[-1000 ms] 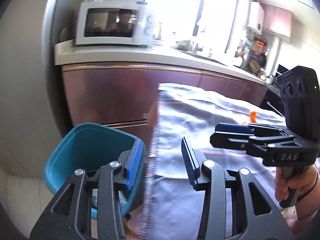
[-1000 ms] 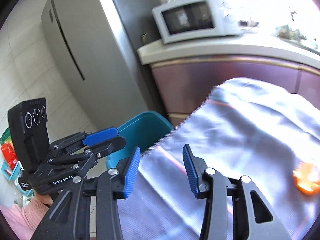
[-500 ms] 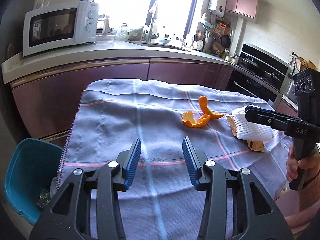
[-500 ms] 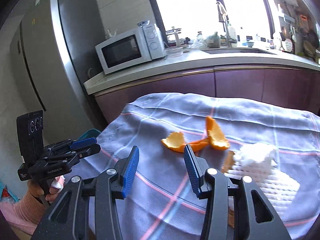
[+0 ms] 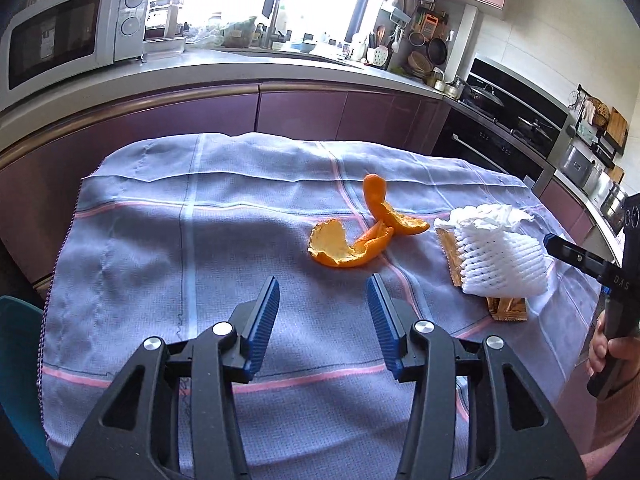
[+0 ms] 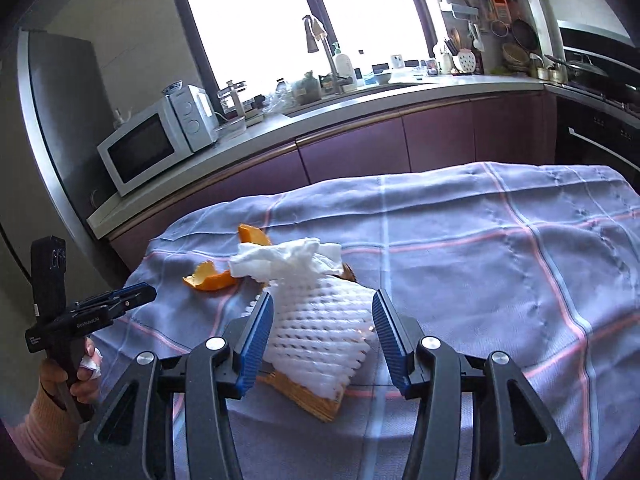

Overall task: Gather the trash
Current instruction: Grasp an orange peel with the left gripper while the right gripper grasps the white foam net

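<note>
Kitchen with purple cabinets (image 5: 304, 110), a microwave (image 5: 60, 40) on the counter, a table under a checked lilac tablecloth (image 5: 180, 240).

Left gripper (image 5: 323, 314): fingers spread wide, nothing held, hovering over bare cloth. Just beyond, toward the right, curled orange peel (image 5: 352, 240). Further right, a white foam fruit net (image 5: 500, 260) stuffed with crumpled tissue (image 5: 492, 214), lying on a brown wrapper (image 5: 506, 306).

Right gripper (image 6: 323, 334): likewise released, blue pads flanking the foam fruit net (image 6: 320, 332) without gripping it. Orange peel (image 6: 212, 278) on the far left of the net. Teal bin (image 5: 18, 380) edge at the near left, beside the table.
</note>
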The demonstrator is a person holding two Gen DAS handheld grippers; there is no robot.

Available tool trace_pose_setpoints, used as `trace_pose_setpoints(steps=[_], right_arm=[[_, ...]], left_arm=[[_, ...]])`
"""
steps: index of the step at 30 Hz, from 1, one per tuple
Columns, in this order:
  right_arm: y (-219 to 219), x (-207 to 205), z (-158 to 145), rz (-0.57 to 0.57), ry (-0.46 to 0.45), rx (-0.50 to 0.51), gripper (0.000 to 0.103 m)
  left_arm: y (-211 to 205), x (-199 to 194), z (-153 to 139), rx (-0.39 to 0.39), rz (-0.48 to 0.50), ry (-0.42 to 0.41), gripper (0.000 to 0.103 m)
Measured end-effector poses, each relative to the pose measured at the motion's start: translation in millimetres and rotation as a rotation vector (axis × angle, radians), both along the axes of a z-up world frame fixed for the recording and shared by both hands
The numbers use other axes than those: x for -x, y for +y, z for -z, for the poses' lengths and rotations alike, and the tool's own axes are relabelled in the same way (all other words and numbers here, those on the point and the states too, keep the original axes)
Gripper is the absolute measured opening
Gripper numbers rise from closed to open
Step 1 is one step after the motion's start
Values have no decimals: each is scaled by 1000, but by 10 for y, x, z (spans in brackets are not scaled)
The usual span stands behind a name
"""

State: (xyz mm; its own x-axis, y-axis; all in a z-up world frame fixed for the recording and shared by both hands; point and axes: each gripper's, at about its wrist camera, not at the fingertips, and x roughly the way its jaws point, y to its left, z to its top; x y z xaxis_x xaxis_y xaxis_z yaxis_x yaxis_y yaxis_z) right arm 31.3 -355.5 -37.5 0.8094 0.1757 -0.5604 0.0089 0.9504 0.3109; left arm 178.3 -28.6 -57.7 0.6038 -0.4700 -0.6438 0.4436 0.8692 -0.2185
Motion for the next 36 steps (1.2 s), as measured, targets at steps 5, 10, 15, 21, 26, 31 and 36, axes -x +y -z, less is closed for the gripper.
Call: trace_pose_setpoints(steps=[5, 10, 15, 21, 26, 31, 36], right_arm=[[-128, 10, 184, 14, 41, -47, 49], [-157, 13, 278, -6, 57, -86, 49], [-120, 14, 285, -39, 49, -99, 38], [-95, 16, 265, -60, 44, -102, 23], [-66, 35, 216, -72, 32, -101, 20], [-40, 46, 187, -81, 27, -107, 19], [-38, 56, 162, -87, 21, -116, 19]], left_arm=[[-218, -165, 59, -11, 26, 39, 46], [-425, -344, 159, -37, 28, 85, 46], [-532, -434, 179, -39, 33, 92, 44], [-496, -508, 210, -36, 11, 115, 34], [-459, -547, 305, -20, 1, 160, 34], [-500, -540, 312, -17, 10, 158, 26], [-522, -520, 355, 0, 8, 167, 1]])
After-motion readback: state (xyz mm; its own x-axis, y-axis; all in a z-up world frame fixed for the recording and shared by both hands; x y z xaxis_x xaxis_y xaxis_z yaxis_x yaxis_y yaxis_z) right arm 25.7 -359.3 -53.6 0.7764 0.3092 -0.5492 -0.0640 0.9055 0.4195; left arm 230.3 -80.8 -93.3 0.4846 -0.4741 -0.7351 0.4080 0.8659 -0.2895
